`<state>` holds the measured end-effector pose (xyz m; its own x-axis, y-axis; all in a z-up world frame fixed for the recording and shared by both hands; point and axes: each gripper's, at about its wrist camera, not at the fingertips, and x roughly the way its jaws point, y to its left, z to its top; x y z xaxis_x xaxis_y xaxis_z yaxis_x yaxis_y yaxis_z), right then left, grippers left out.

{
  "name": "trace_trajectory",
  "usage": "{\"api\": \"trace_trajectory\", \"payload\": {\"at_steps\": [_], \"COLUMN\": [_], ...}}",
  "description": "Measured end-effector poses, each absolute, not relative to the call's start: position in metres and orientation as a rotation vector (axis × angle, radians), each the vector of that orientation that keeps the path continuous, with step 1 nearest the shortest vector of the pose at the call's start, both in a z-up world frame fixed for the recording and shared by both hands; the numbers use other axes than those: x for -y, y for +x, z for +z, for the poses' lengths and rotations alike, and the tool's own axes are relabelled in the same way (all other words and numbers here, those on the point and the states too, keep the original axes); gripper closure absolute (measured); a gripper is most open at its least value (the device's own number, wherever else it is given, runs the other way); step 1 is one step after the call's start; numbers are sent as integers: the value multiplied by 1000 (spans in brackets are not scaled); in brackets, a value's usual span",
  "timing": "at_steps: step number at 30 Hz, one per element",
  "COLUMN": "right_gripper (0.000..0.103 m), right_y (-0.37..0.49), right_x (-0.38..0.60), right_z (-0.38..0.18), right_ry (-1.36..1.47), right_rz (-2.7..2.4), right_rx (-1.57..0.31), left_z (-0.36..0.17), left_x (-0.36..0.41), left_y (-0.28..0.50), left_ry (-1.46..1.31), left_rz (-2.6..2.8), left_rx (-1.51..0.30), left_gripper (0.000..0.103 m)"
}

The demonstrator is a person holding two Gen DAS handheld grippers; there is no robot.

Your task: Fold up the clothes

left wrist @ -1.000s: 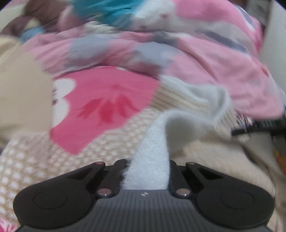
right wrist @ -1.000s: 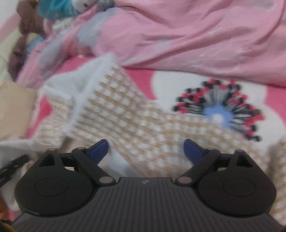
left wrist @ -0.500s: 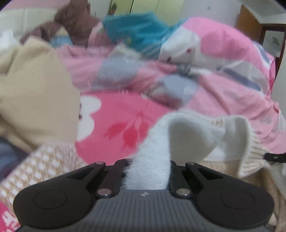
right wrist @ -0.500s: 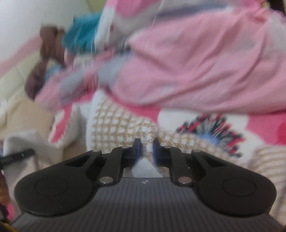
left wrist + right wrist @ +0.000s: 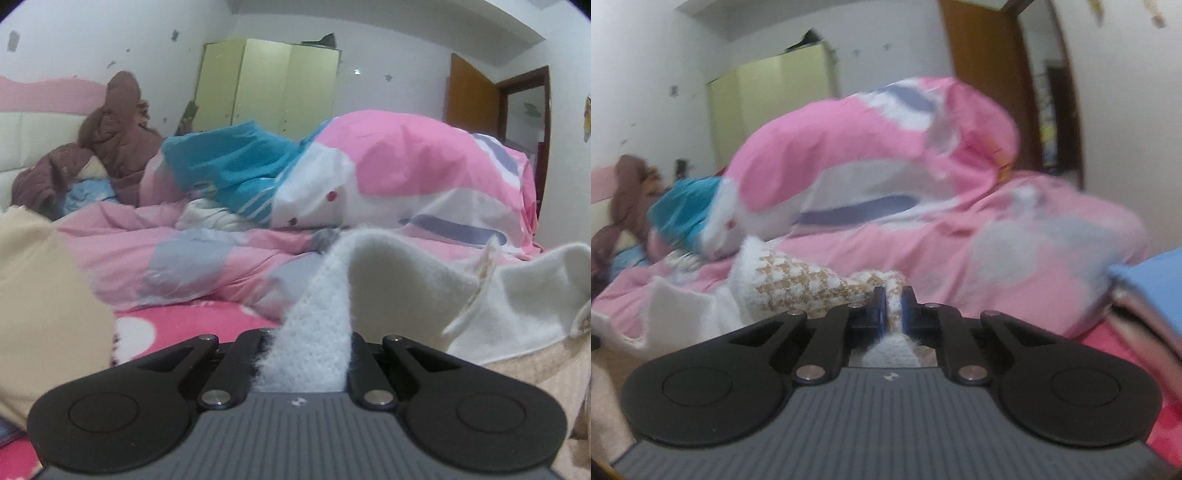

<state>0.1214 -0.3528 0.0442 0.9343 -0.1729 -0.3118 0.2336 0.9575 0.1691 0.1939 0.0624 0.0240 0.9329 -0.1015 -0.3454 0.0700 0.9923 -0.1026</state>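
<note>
Between left gripper [image 5: 303, 363] jaws: fleece edge of houndstooth sweater [image 5: 509, 306], clamped. Right gripper [image 5: 891, 308] pinched shut on same sweater [image 5: 798, 286], raised off pink duvet [image 5: 960, 258], likely for spreading.

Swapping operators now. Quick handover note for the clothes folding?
Left tool: shut on the fluffy white lining edge of the white-and-tan checked knit garment.
Right tool: shut on the checked side of that garment.
Garment hangs between both tools above the pink floral bedsheet, crumpled pink quilt behind.
Done: both grips. Left: every fold; none visible.
</note>
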Motion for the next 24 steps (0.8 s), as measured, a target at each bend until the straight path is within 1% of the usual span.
{"api": "trace_trajectory", "payload": {"at_steps": [3,6,9,10,11,12,13,14,16,19,24], "right_gripper": [97,96,93,90,87,85,76,66,56,53,48], "right_y": [134,160,180,182,179,175,167,157,133,84,-16], "right_x": [377,387,394,395,397,399,402,405,412,423,426], "right_z": [28,-10,-43,-49,-49,-47,-43,-36,-21,4,43], "right_ry": [212,219,224,231,243,257,276,298,346,433,517], "right_rz": [-268,-310,-342,-343,-342,-339,-339,-341,-340,-314,-230], "right_rx": [-315,-413,-529,-553,-556,-552,-537,-518,-478,-423,-374], "left_z": [10,-12,-29,-32,-34,-33,-31,-28,-21,-7,15], "left_x": [-43,-33,-39,-43,-48,-52,-56,-61,-71,-89,-108], "left_y": [213,234,247,247,246,242,237,232,219,195,143], "left_ry": [-49,-31,-62,-76,-89,-95,-95,-95,-97,-110,-118], "left_rz": [-73,-70,-92,-101,-106,-109,-110,-110,-114,-126,-216], "left_rx": [-388,-488,-606,-630,-642,-639,-629,-616,-590,-555,-535], "left_gripper": [97,96,93,88,80,75,64,56,50,42,36]}}
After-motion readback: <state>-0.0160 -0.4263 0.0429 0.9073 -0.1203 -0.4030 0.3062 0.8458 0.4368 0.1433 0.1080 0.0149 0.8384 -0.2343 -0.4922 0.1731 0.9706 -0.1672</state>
